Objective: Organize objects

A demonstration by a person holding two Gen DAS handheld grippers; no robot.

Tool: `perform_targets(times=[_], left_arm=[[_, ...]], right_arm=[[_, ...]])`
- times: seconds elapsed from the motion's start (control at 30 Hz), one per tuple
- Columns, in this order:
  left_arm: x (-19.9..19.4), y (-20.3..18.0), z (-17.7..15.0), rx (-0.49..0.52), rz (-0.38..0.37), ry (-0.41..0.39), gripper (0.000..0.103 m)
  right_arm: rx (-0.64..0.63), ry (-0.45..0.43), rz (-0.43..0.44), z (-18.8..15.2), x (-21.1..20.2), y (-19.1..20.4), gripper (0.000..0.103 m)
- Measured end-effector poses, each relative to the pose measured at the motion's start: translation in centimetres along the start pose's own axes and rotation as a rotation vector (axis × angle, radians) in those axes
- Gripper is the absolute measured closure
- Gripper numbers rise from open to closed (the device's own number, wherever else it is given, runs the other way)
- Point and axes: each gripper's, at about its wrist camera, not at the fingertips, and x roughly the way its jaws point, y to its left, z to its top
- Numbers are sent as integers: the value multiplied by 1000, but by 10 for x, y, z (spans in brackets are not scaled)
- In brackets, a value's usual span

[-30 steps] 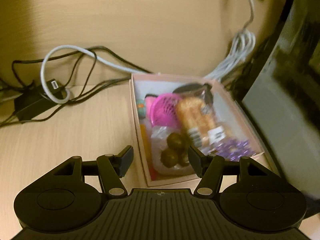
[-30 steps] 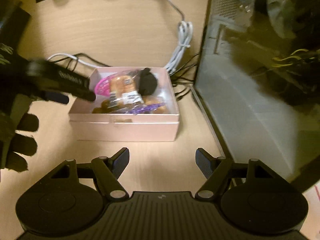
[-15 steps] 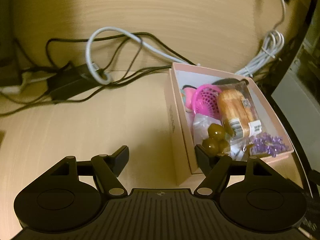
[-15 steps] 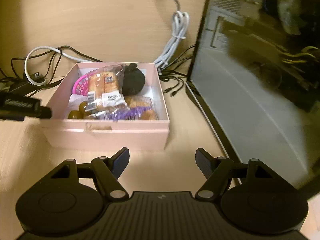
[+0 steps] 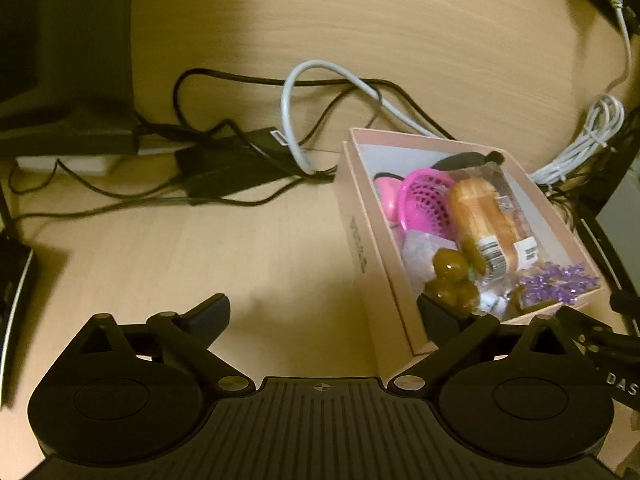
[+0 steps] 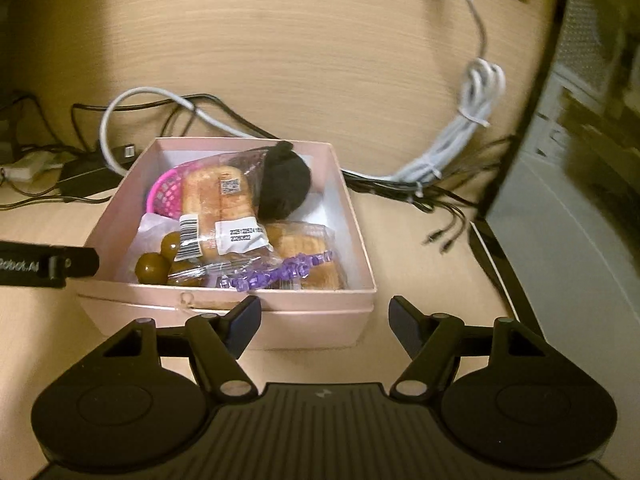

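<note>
Pink box (image 6: 224,320) of packed objects is sitting on the surface, now close before both tools. Left hand-held gripper (image 5: 326,316) has just been opening wide, holding nothing; right hand-held gripper (image 6: 324,320) is also standing open, empty, approaching the near wall.

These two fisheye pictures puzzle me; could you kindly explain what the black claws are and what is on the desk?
Each picture comes from a camera mounted on a handheld two-finger gripper, one in each of a person's hands. The left gripper has just been opening its jaws; its right finger sits by the corner of the pink box. The right gripper faces the box's front, open. Neither holds anything. The box sits on a wooden desk and contains wrapped bread, a pink basket, purple beads, brown balls and a black pouch. Cables lie behind.
</note>
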Motion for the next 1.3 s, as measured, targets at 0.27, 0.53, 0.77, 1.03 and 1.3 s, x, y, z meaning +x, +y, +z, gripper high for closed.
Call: perform_targets(times=[0.27, 0.53, 0.77, 1.03, 1.3], left_arm=[[-2, -17, -1, 87, 65, -24, 1], [-13, -11, -2, 85, 88, -34, 2], [-56, -13, -26, 44, 52, -122, 2], [-71, -34, -99, 51, -37, -71, 2], [-46, -54, -124, 103, 4, -53, 2]], right_arm=[[47, -2, 96, -2, -5, -19, 32], [45, -41, 130, -11, -26, -28, 28], [98, -23, 162, -44, -44, -45, 18], [108, 19, 166, -92, -52, -44, 0], [93, 79, 116, -104, -27, -46, 0]])
